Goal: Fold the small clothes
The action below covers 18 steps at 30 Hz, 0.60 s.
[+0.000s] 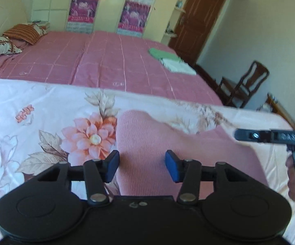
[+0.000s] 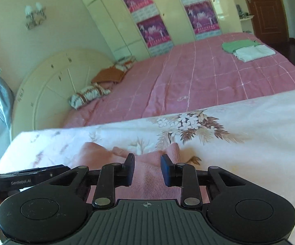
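Observation:
A pink ribbed garment (image 1: 147, 143) lies on a floral cloth (image 1: 45, 112). My left gripper (image 1: 142, 166) is open just above it, with blue pads on both sides and nothing between them. In the right wrist view the same pink garment (image 2: 147, 175) lies under my right gripper (image 2: 147, 168), which is open and empty above the garment's upper edge. The right gripper also shows in the left wrist view (image 1: 269, 136) at the right edge. The left gripper shows in the right wrist view (image 2: 25, 175) at the left edge.
The floral cloth (image 2: 249, 122) covers a surface in front of a bed with a pink checked cover (image 1: 106, 61). A folded green garment (image 1: 161, 53) and a folded white one (image 1: 178, 65) lie on the bed. Pillows (image 1: 0, 47) are at its head. A wooden chair (image 1: 243, 83) stands at the right.

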Each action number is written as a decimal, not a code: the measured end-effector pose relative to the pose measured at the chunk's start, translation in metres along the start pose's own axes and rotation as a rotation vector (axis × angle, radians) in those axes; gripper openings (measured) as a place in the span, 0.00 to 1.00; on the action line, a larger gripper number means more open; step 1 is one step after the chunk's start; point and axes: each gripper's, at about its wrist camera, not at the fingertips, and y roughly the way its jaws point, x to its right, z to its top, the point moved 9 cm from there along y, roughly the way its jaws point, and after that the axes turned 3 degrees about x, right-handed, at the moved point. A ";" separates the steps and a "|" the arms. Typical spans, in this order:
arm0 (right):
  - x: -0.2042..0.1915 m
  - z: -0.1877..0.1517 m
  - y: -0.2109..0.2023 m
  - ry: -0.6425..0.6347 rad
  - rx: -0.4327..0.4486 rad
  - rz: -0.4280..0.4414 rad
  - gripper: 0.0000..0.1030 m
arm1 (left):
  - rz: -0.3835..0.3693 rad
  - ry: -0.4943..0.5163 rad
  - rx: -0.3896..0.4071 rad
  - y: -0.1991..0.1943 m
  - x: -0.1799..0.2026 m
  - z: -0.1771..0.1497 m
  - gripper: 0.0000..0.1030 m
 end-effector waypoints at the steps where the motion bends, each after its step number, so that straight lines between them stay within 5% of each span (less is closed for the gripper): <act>1: 0.000 -0.002 0.012 -0.010 -0.043 0.001 0.28 | 0.010 0.013 -0.001 0.001 -0.001 -0.002 0.48; 5: 0.005 -0.016 0.043 -0.121 -0.129 -0.067 0.28 | -0.007 0.021 0.014 -0.003 -0.005 -0.008 0.48; 8: 0.012 -0.014 0.046 -0.088 -0.086 -0.056 0.28 | -0.032 0.011 0.040 -0.004 -0.008 -0.001 0.47; 13: 0.014 -0.018 0.062 -0.064 -0.145 -0.019 0.28 | -0.027 -0.001 0.008 0.012 -0.009 0.005 0.46; 15: 0.009 -0.019 0.061 -0.082 -0.144 -0.004 0.04 | -0.028 -0.004 0.013 0.012 -0.008 0.006 0.39; 18: 0.002 -0.010 0.045 -0.139 -0.032 -0.041 0.03 | -0.017 0.031 0.032 0.009 -0.004 0.004 0.37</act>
